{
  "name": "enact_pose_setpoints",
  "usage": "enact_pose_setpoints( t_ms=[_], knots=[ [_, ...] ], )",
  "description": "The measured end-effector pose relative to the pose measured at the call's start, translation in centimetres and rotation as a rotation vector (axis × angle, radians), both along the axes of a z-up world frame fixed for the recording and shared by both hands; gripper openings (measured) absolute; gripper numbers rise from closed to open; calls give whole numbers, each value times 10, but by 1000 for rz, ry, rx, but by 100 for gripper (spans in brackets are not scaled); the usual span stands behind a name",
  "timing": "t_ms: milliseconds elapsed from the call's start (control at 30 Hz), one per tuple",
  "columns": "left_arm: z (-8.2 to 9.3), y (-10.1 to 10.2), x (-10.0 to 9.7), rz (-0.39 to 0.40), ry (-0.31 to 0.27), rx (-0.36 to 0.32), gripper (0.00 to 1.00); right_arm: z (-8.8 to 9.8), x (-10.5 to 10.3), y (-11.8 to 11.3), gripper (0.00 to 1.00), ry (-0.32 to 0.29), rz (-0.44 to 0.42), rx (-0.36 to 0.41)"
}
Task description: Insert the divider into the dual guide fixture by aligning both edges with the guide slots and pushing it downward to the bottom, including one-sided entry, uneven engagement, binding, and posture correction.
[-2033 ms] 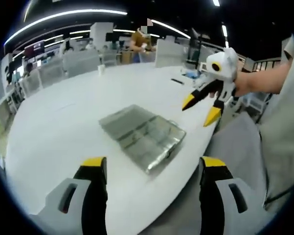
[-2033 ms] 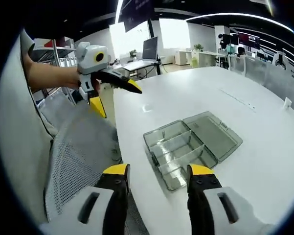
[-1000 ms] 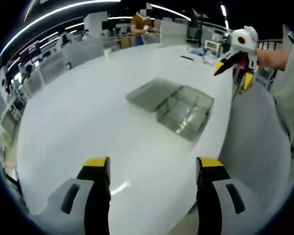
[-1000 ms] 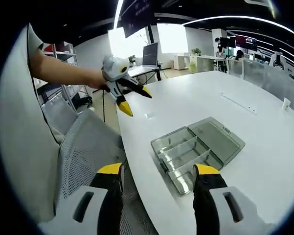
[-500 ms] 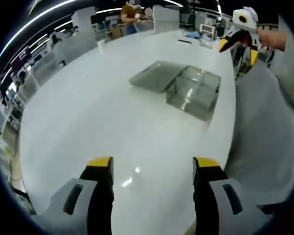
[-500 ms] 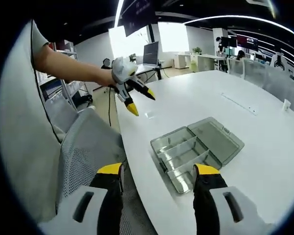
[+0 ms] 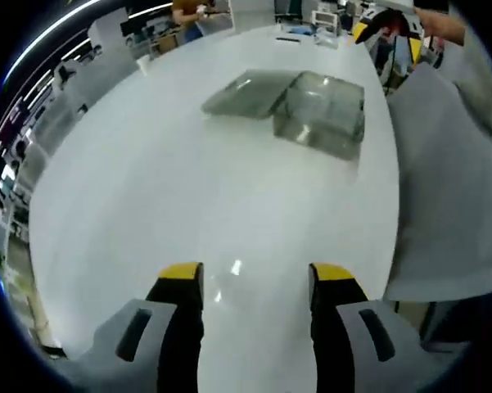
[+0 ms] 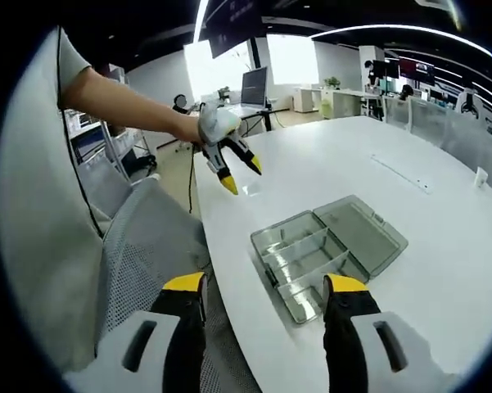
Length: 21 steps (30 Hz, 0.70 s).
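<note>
We see a clear plastic box lying flat near the table's curved edge, lid flung open away from that edge, its long axis running along it. Dividers cross its compartments. Wide bare tabletop surrounds it. Our left gripper and right gripper both hang agape, holding nothing.

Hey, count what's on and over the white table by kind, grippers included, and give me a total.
Clear plastic compartment box with open lid: 1
Small clear piece lying on the white table near the left gripper: 1
Yellow-tipped two-jaw grippers, left gripper and right gripper, both open: 2
Total: 4
</note>
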<state>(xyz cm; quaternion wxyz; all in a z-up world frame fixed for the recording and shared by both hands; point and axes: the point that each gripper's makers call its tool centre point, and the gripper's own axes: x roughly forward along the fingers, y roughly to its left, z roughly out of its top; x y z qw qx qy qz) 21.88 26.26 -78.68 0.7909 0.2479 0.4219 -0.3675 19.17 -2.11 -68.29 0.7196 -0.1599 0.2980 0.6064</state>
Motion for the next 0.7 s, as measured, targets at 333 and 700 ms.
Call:
enact_pose_setpoints(
  t_ms=[333, 700],
  knots=[
    [-14, 5, 3, -55, 32, 43, 47, -2, 0, 0, 54, 6, 2, -8],
    [-20, 10, 10, -139, 71, 96, 45, -2, 2, 0, 54, 9, -1, -7]
  ],
)
